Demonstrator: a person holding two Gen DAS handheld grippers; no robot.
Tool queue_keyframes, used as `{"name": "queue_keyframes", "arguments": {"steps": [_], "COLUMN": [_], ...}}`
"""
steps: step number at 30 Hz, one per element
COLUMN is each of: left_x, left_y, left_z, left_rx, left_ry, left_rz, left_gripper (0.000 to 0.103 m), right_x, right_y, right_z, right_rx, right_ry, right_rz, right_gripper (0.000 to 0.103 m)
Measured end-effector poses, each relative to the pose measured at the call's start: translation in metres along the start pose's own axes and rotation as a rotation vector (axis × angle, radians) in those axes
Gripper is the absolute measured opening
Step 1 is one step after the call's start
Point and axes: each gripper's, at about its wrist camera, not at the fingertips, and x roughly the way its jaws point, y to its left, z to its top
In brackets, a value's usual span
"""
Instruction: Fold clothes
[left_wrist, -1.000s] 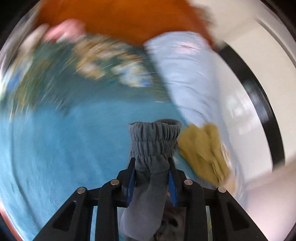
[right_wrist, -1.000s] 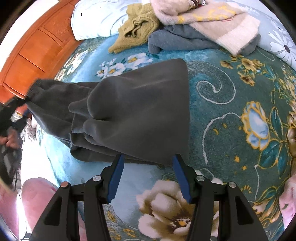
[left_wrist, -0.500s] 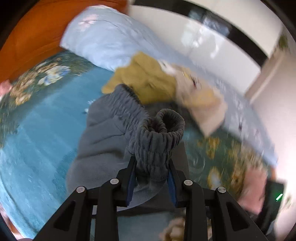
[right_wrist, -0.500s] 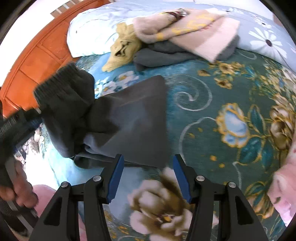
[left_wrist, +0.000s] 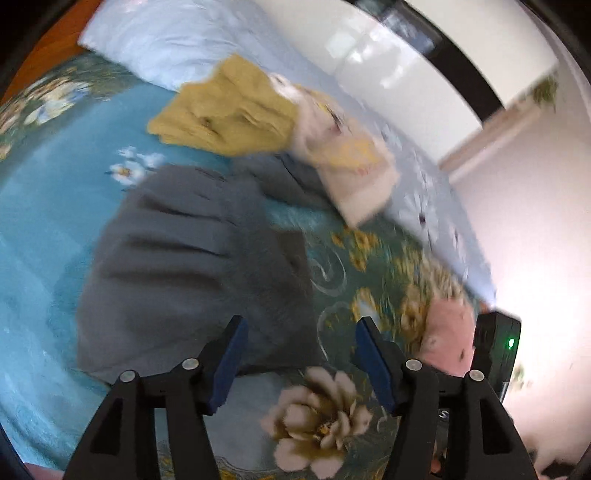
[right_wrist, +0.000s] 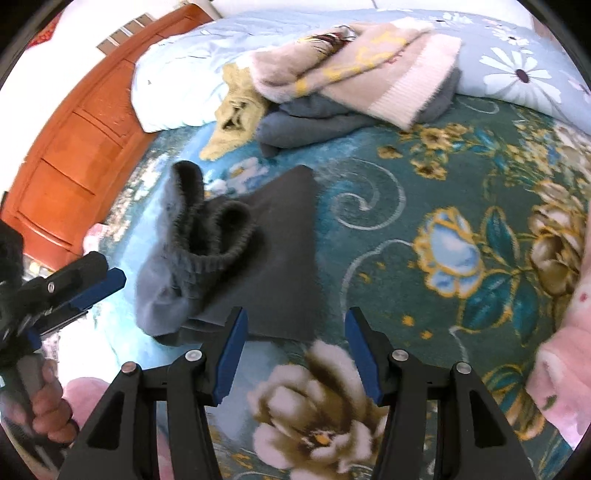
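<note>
Dark grey sweatpants (left_wrist: 192, 266) lie folded over on the floral teal bedspread (left_wrist: 33, 206). In the right wrist view the pants (right_wrist: 280, 258) have their elastic cuffs (right_wrist: 207, 236) flopped on top at the left. My left gripper (left_wrist: 297, 356) is open and empty just in front of the pants; it also shows in the right wrist view (right_wrist: 83, 291) at the left, apart from the cloth. My right gripper (right_wrist: 293, 349) is open and empty at the pants' near edge.
A pile of clothes lies behind the pants: a mustard garment (right_wrist: 236, 114), a grey garment (right_wrist: 314, 118) and a pink-and-cream sweater (right_wrist: 369, 62). A pale blue pillow (right_wrist: 173, 81) and an orange wooden headboard (right_wrist: 70, 155) are at the left. A pink garment (right_wrist: 561, 362) lies at the right.
My left gripper carried the cuffs over onto the pants, opened and let them go; the cuffs now rest on the folded pants. My right gripper stayed open near the front edge.
</note>
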Motion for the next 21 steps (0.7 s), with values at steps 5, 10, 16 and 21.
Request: {"name": "queue_keyframes", "arguments": {"steps": [5, 10, 16, 21], "left_x": [-0.015, -0.01, -0.013, -0.009], "left_y": [0.092, 0.156, 0.157, 0.164], "left_z": [0.003, -0.017, -0.018, -0.021], "left_rx": [-0.291, -0.548, -0.538, -0.568], "left_ry": [-0.081, -0.031, -0.056, -0.041], "left_rz": [0.178, 0.179, 0.152, 0.124], "left_gripper": [0.068, 0.068, 0.068, 0.068], "right_x": [0.004, 0.016, 0.057, 0.099], "right_y": [0.022, 0.06, 0.086, 0.081], "right_z": [0.014, 0.04, 0.088, 0.118], "right_rx": [-0.011, -0.093, -0.126, 0.003], "right_ry": [-0.009, -0.021, 0.007, 0.103], "right_rz": [0.145, 0.188, 0.143, 0.177], "right_gripper": [0.056, 0.056, 0.057, 0.058]}}
